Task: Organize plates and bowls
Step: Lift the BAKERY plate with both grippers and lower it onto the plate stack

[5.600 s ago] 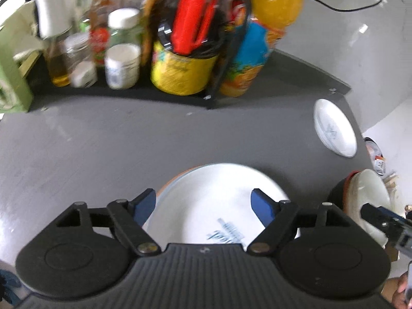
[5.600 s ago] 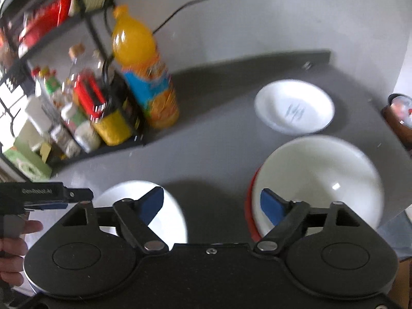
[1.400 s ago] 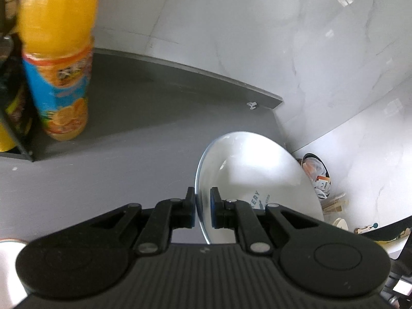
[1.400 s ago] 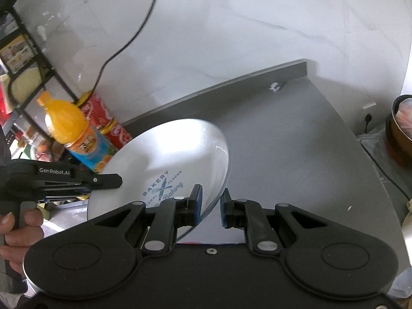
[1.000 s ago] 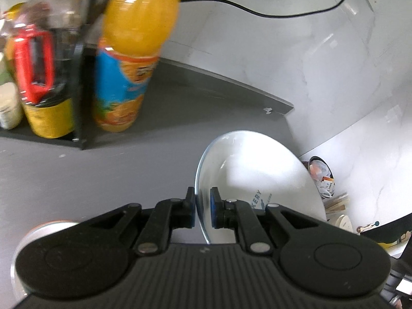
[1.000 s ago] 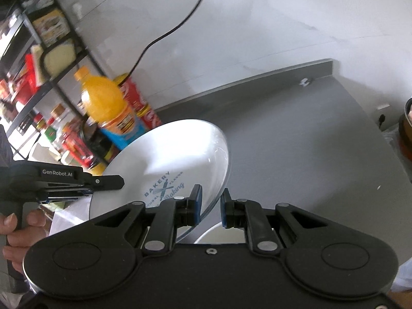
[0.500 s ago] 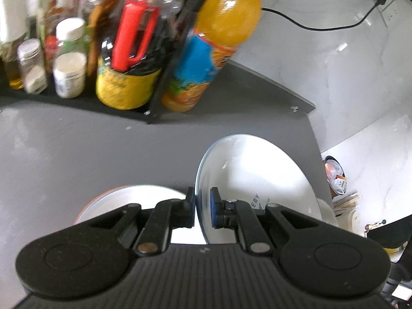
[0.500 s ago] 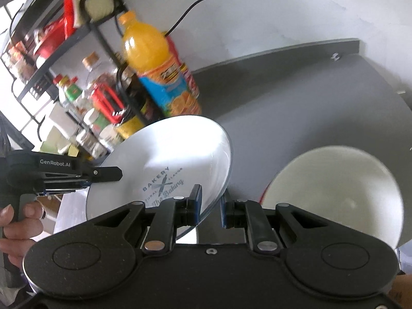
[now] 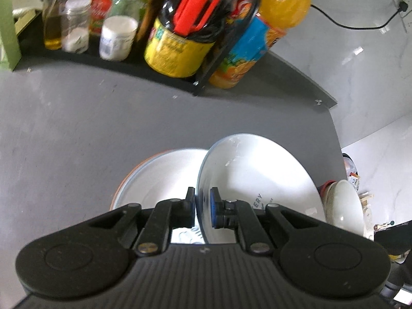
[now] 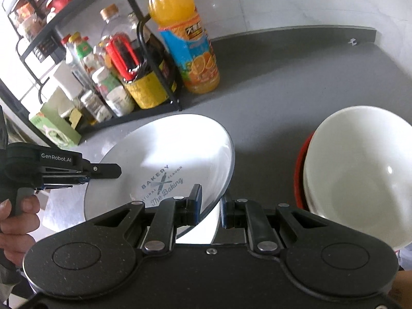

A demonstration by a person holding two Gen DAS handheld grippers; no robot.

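A small white plate (image 9: 257, 180) printed "Bakery" is held tilted between both grippers, just above a larger white plate with an orange rim (image 9: 159, 180) that lies on the grey counter (image 9: 77, 128). My left gripper (image 9: 203, 206) is shut on the small plate's near rim. My right gripper (image 10: 211, 206) is shut on the opposite rim of the same plate (image 10: 164, 154). The right wrist view shows the left gripper (image 10: 85, 172) gripped by a hand (image 10: 15, 221). A white bowl (image 10: 360, 180) nests in a red bowl (image 10: 300, 170) at the right.
A black wire rack (image 10: 159, 77) at the back left holds several bottles, jars and a yellow can (image 9: 177, 49) with red tools. An orange juice bottle (image 10: 188, 46) stands beside it. A green box (image 10: 56, 128) sits at the far left. The counter ends at the right (image 9: 337, 139).
Both grippers have carried the small plate left and down, from beside the white bowl to over the orange-rimmed plate. The rack is now closer. Both stay shut on it.
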